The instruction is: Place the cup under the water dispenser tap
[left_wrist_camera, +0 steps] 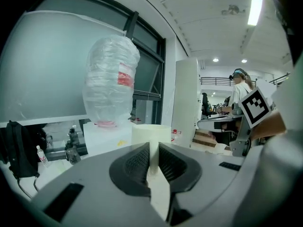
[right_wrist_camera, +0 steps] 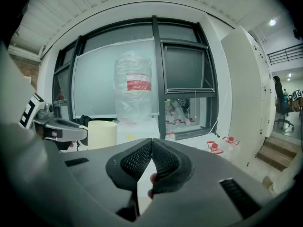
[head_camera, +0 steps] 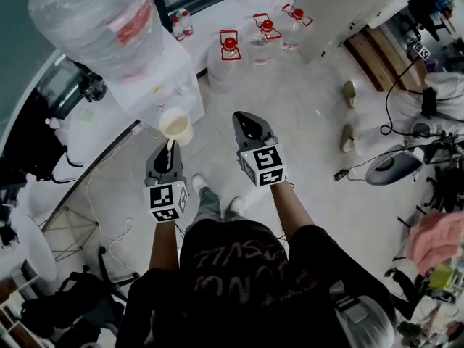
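A cream paper cup [head_camera: 176, 127] hangs in the air in front of the white water dispenser [head_camera: 156, 78], which carries a large clear bottle [head_camera: 94, 20]. My left gripper [head_camera: 170, 145] is shut on the cup's near wall; in the left gripper view the wall [left_wrist_camera: 151, 134] sits pinched between the dark pads of that gripper [left_wrist_camera: 154, 148], with the dispenser [left_wrist_camera: 106, 138] close ahead on the left. My right gripper [head_camera: 243, 119] hovers to the right of the cup, shut with nothing in it. The right gripper view shows its jaws [right_wrist_camera: 152, 143] closed, the cup [right_wrist_camera: 102, 134] to the left and the bottle [right_wrist_camera: 134, 86] behind. The tap is hidden.
Several clear water jugs with red caps [head_camera: 230, 49] stand on the floor behind the dispenser, with small bottles [head_camera: 181, 24] by the window. A white cabinet [right_wrist_camera: 244, 98] rises to the right. Shoes [head_camera: 349, 93], cables and a floor appliance [head_camera: 391, 167] lie far right.
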`<state>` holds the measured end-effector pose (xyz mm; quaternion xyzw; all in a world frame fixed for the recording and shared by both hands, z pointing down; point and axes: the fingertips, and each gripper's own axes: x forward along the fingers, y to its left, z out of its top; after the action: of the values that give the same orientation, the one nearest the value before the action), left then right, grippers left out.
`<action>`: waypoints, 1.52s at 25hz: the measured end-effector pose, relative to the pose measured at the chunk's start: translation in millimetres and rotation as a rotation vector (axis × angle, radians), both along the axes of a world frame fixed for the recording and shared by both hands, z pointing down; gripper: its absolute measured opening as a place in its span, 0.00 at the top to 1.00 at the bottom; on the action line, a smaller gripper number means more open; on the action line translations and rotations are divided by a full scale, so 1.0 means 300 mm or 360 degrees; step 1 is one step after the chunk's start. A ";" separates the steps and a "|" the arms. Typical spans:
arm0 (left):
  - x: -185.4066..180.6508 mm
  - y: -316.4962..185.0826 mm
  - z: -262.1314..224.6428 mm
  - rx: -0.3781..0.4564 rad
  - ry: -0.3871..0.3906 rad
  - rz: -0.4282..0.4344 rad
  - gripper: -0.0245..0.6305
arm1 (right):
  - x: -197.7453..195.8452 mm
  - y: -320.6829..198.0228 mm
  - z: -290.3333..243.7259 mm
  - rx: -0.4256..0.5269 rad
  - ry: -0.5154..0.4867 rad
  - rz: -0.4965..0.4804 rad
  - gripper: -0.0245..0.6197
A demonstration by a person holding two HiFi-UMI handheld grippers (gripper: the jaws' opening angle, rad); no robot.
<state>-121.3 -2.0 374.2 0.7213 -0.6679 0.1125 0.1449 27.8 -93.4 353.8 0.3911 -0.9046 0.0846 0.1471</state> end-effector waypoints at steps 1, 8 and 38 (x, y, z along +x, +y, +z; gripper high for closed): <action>-0.008 -0.011 0.006 0.0003 0.0007 0.0011 0.89 | -0.016 -0.009 0.004 -0.0003 0.0002 0.0004 0.94; 0.000 -0.075 0.060 0.0009 0.0058 0.0157 0.89 | -0.078 -0.059 0.055 -0.0033 0.0062 0.0062 0.94; 0.010 -0.220 0.333 0.0012 0.0096 -0.0237 0.89 | -0.073 -0.333 0.356 -0.0161 0.0009 -0.0187 0.94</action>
<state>-118.2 -68.0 474.0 0.6733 -0.7153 0.0771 0.1703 6.0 -193.2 460.5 0.3295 -0.9202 0.1203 0.1738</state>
